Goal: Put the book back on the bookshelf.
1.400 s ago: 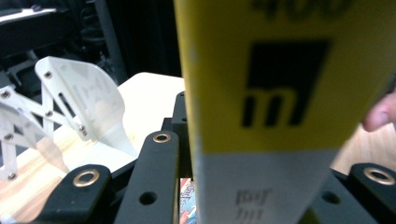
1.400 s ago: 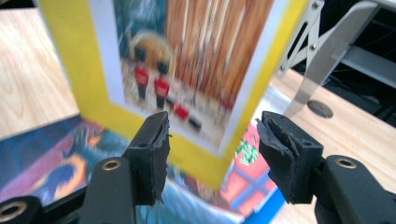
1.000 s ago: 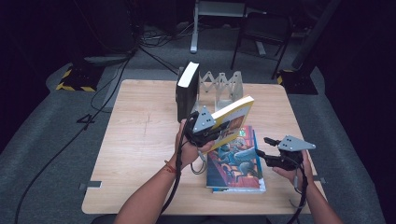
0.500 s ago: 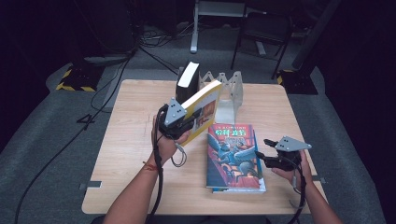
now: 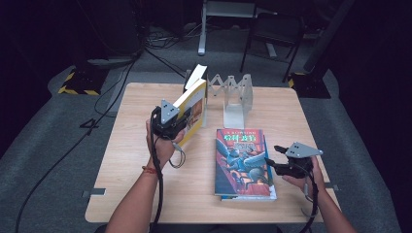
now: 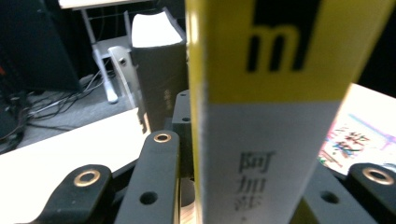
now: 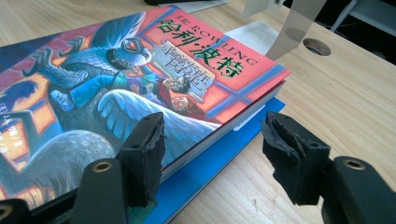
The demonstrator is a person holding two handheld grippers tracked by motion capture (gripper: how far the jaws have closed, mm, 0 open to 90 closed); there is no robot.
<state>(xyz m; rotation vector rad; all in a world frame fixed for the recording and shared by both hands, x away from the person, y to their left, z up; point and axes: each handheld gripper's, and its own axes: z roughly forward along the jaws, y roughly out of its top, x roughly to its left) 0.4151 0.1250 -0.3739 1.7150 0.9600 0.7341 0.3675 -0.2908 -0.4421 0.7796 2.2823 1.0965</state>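
My left gripper (image 5: pixel 183 124) is shut on a yellow book (image 5: pixel 195 103), holding it nearly upright above the table beside a dark book (image 5: pixel 194 77) that stands at the left end of a metal book rack (image 5: pixel 236 97). In the left gripper view the yellow book's spine (image 6: pixel 261 93) sits between the jaws, with the dark book (image 6: pixel 156 70) behind it. A colourful paperback (image 5: pixel 244 162) lies flat on a blue book (image 7: pixel 210 175). My right gripper (image 5: pixel 278 164) is open at its right edge. In the right gripper view the pads (image 7: pixel 147 156) straddle the paperback's corner (image 7: pixel 116 84) without pressing it.
The wooden table (image 5: pixel 141 145) has bare room to the left of the left hand and in front of it. The rack's folded metal dividers (image 7: pixel 299 28) stand just behind the flat books. Cables, a chair and stands lie on the dark floor behind the table.
The left hand has carried the yellow book leftward off the colourful paperback, towards the dark book at the rack, and stood it more upright. The right hand has kept still.
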